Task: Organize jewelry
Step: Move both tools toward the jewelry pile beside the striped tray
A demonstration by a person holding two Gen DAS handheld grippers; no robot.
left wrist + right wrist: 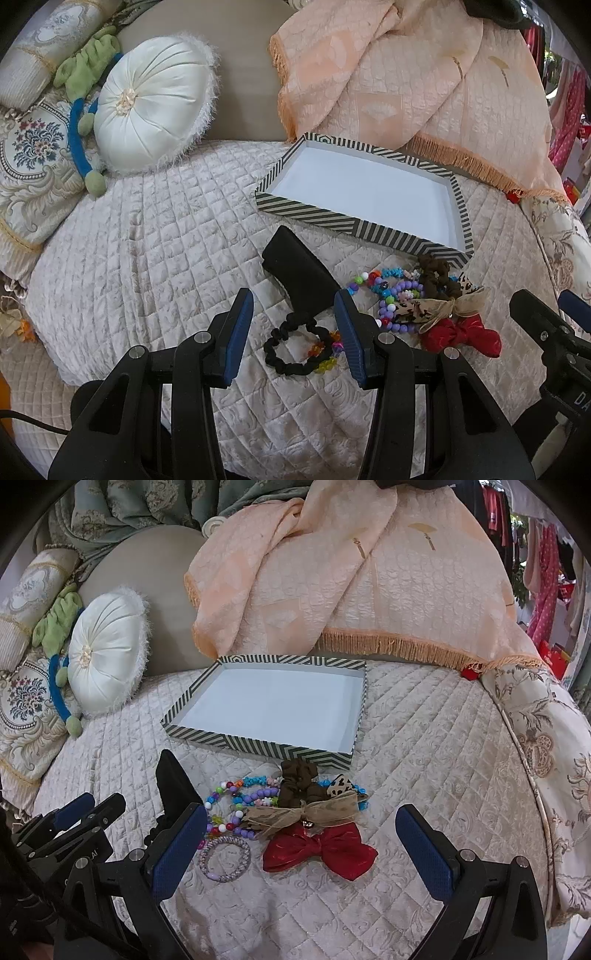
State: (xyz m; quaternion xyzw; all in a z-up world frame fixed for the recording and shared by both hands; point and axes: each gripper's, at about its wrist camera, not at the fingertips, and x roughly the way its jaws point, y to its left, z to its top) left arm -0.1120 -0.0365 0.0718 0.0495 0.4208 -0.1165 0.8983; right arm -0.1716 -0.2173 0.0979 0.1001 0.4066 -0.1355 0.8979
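A striped tray (314,212) (258,744) with an empty white inside lies on the quilted bed. In front of it is a pile of jewelry and hair pieces: coloured bead bracelets (391,295) (243,797), a brown scrunchie (437,277) (299,781), a tan bow (314,812), a red bow (461,334) (325,843), a lilac beaded bracelet (224,857), a black scrunchie (291,345) and a black case (299,273) (173,790). My left gripper (293,341) is open, low over the black scrunchie. My right gripper (301,853) is open, the red bow between its fingers.
A round white cushion (155,103) (105,657), a green and blue plush toy (85,110) and embroidered pillows (29,166) lie at the left. A peach fringed throw (406,81) (351,572) is draped behind the tray. A floral pillow (546,746) borders the right.
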